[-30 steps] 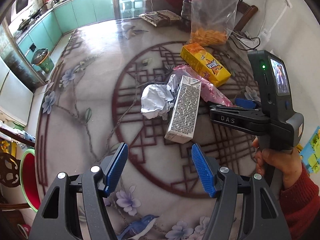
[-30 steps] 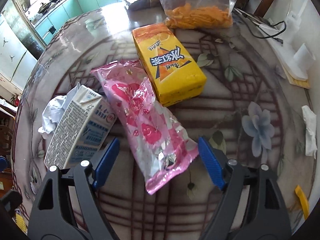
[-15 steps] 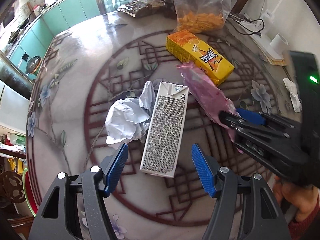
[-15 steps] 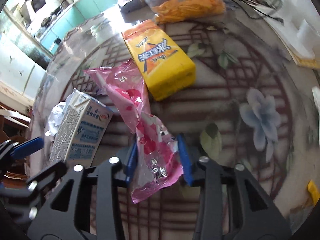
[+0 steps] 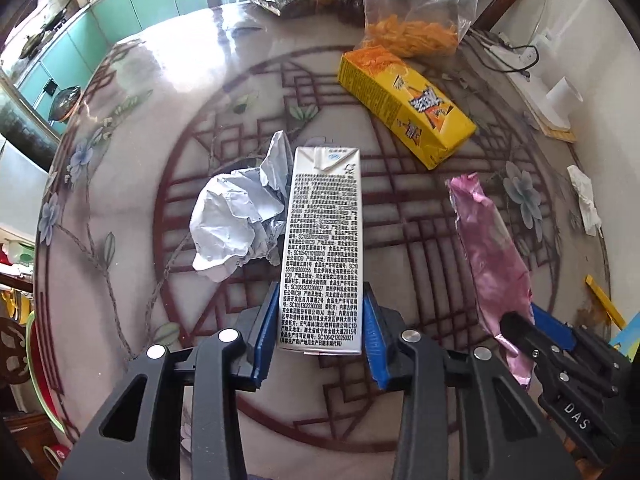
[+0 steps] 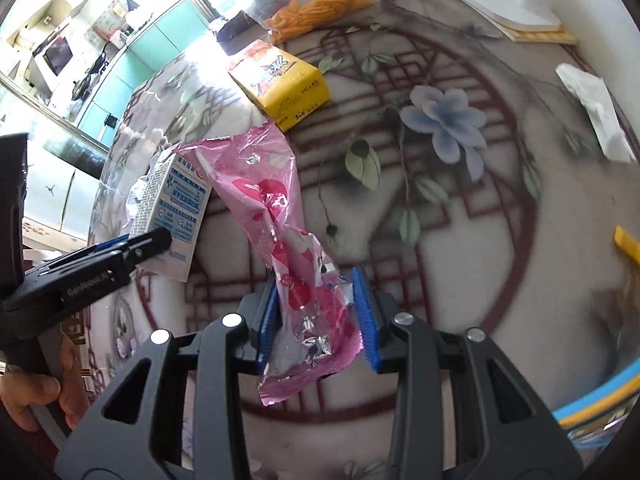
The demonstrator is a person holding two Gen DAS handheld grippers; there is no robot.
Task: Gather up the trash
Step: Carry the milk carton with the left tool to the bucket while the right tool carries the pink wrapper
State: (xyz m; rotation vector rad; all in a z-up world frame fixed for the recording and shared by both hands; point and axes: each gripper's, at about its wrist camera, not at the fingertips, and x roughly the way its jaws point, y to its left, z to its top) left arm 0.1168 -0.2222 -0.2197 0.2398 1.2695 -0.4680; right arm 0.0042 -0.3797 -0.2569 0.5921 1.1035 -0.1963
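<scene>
A white milk carton (image 5: 322, 240) lies on the patterned round table (image 5: 160, 100), its near end between the blue pads of my left gripper (image 5: 320, 304). The jaws are closing and the pads touch both of its sides. Crumpled white paper (image 5: 236, 224) rests against the carton's left side. My right gripper (image 6: 316, 296) is shut on the near end of a pink foil wrapper (image 6: 280, 216), which trails up and away from it. In the right wrist view the carton (image 6: 176, 208) and left gripper (image 6: 160, 240) are at the left. The left wrist view shows the wrapper (image 5: 488, 248) hanging from the right gripper (image 5: 520, 320).
A yellow snack box (image 5: 404, 104) lies beyond the carton, with a clear bag of orange snacks (image 5: 412, 32) and a dark packet (image 5: 288, 0) further back. A white tissue (image 6: 596, 112) and a yellow strip (image 6: 628, 240) lie at the table's right edge. Cables and a white block (image 5: 556, 100) sit far right.
The left gripper came down over the carton and its jaws closed in on it. The right gripper shut on the pink wrapper and carried it right, away from the carton.
</scene>
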